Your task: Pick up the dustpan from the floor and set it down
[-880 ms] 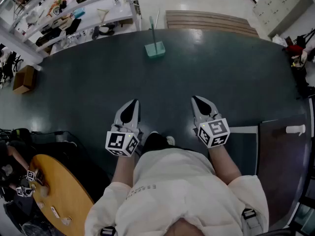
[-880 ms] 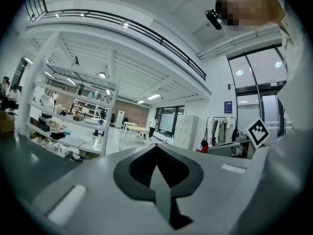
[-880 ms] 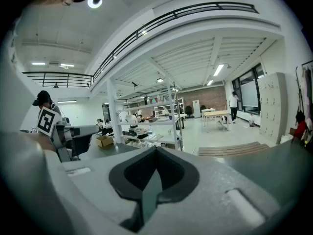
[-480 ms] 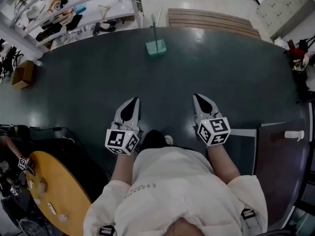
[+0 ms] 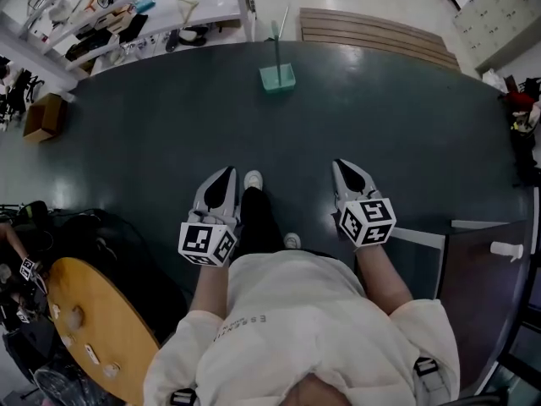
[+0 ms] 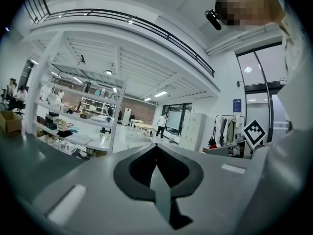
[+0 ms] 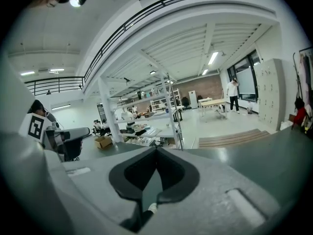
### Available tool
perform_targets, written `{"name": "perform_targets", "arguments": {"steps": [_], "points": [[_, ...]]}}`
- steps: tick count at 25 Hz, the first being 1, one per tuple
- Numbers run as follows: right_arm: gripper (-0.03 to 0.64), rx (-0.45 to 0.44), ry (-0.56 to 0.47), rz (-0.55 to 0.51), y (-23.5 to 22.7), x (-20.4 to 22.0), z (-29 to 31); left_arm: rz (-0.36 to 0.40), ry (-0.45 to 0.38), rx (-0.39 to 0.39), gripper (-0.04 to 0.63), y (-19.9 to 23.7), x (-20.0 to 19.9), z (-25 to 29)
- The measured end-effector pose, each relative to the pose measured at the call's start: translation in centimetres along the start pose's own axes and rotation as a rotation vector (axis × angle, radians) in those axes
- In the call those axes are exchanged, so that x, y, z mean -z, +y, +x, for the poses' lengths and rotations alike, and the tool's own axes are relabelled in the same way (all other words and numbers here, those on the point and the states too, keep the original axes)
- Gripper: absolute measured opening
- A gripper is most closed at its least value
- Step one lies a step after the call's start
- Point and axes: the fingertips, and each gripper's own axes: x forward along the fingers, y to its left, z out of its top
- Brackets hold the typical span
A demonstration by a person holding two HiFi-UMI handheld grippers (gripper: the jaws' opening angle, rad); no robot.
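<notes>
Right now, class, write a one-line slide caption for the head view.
A person holds the left gripper and right gripper shut and empty above the dark floor; the teal dustpan stands well ahead.

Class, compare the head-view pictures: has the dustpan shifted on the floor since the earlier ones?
No. The dustpan still stands just left of the wooden platform.

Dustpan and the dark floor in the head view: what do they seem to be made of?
Dustpan: probably plastic, pale teal, smooth and evenly coloured. Floor: likely a coated hard surface, dark green and glossy; pale light reflections show on it.
</notes>
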Motion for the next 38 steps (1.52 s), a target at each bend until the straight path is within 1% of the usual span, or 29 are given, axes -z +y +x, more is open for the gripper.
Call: {"name": "perform_targets", "arguments": {"steps": [4,8,14,18,21,24,28,33,38], "points": [[-0.008,0.006,0.009,0.019,-0.1,-1.4,4.1,-0.014,0.011,-0.004,0.017,3.5,-0.8,2.8],[-0.008,0.004,0.013,0.021,-0.4,-3.8,9.7,-0.036,0.0,0.01,0.017,8.1,-2.1,7.6],[-0.008,0.046,0.042,-0.004,-1.4,-8.2,20.1,-0.057,0.003,0.043,0.017,16.4,-4.8,16.2],[-0.008,0.042,0.071,-0.033,-1.2,-11.0,27.6,-0.063,-0.01,0.057,0.017,22.3,-7.3,21.6],[-0.008,0.042,0.097,-0.043,-1.2,-12.8,32.6,-0.052,-0.01,0.071,0.017,25.7,-9.1,25.5],[-0.008,0.052,0.117,-0.047,-1.9,-14.3,36.8,-0.045,-0.006,0.076,0.017,28.4,-10.3,28.8],[-0.008,0.053,0.144,-0.037,-3.5,-15.5,41.6,-0.074,0.02,0.064,0.017,30.8,-9.8,32.3],[-0.008,0.045,0.195,-0.024,-7.1,-16.1,48.1,-0.094,0.067,0.037,0.017,33.2,-8.5,38.2],[-0.008,0.015,0.267,-0.007,-11.8,-16.1,55.3,-0.077,0.104,-0.008,0.017,36.3,-8.3,45.9]]}}
